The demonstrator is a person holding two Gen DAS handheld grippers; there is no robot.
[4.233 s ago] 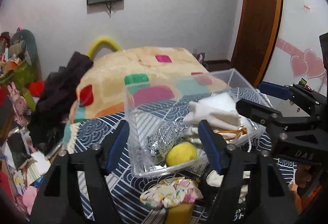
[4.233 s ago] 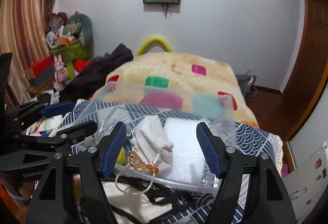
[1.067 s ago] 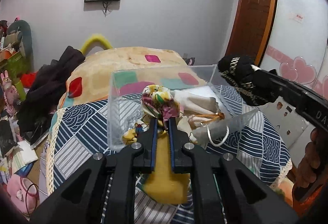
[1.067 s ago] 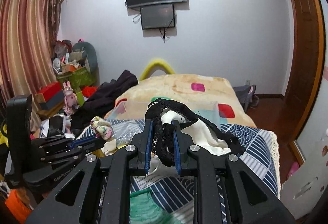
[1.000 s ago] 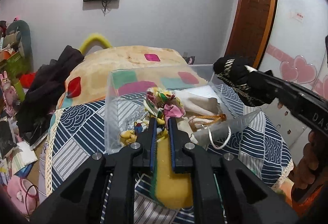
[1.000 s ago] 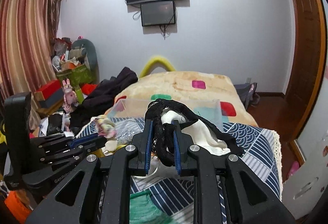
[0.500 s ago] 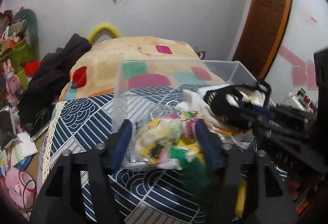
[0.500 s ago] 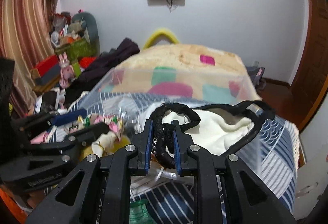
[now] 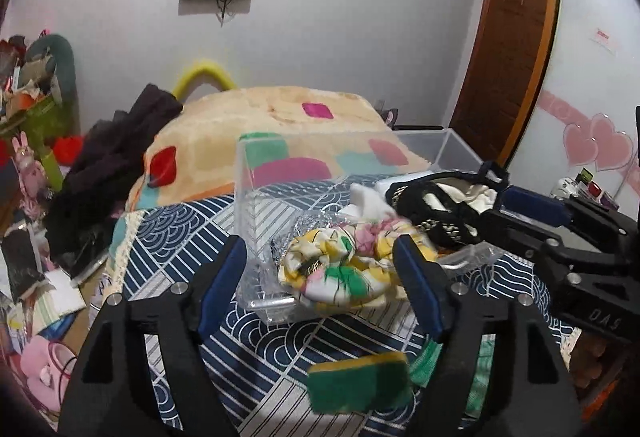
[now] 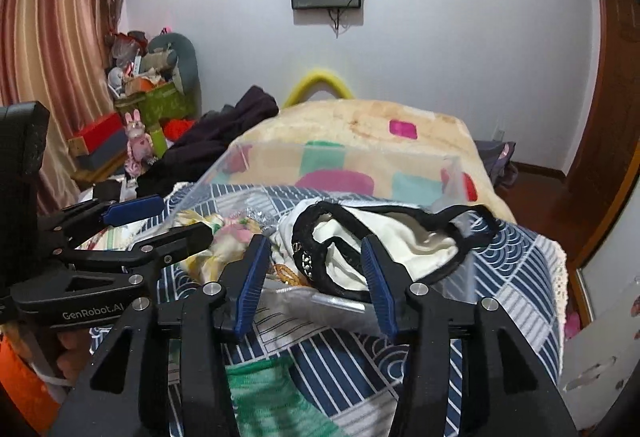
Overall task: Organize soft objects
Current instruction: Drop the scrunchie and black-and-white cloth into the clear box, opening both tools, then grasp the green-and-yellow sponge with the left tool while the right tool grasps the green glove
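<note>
Left wrist view: the left claw (image 9: 318, 277) stands wide open with nothing between its blue-padded fingers (image 9: 219, 283). Beyond them, a floral fabric scrunchie in yellow, pink, green and white (image 9: 340, 271) lies in the near end of the clear plastic storage box (image 9: 246, 193), bulging over its front rim. The box sits on a bed covered by a navy-and-white patterned quilt (image 9: 176, 233). Further right in the box lies a black-trimmed white fabric piece (image 9: 436, 205), with the right claw (image 9: 516, 213) beside it. A yellow-and-green sponge (image 9: 360, 383), blurred, shows low in the frame in front of the box; whether it touches the quilt cannot be told.

Right wrist view: the right claw (image 10: 314, 279) is spread open, empty, its blue pads (image 10: 378, 285) flanking the black-trimmed white fabric piece (image 10: 384, 241), which rests in the clear box (image 10: 340, 157) and drapes over its near edge. To the left, the open left claw (image 10: 156, 221) sits by the floral scrunchie (image 10: 224, 233). A green knitted cloth (image 10: 264, 393) lies on the quilt (image 10: 508, 277) below.
</note>
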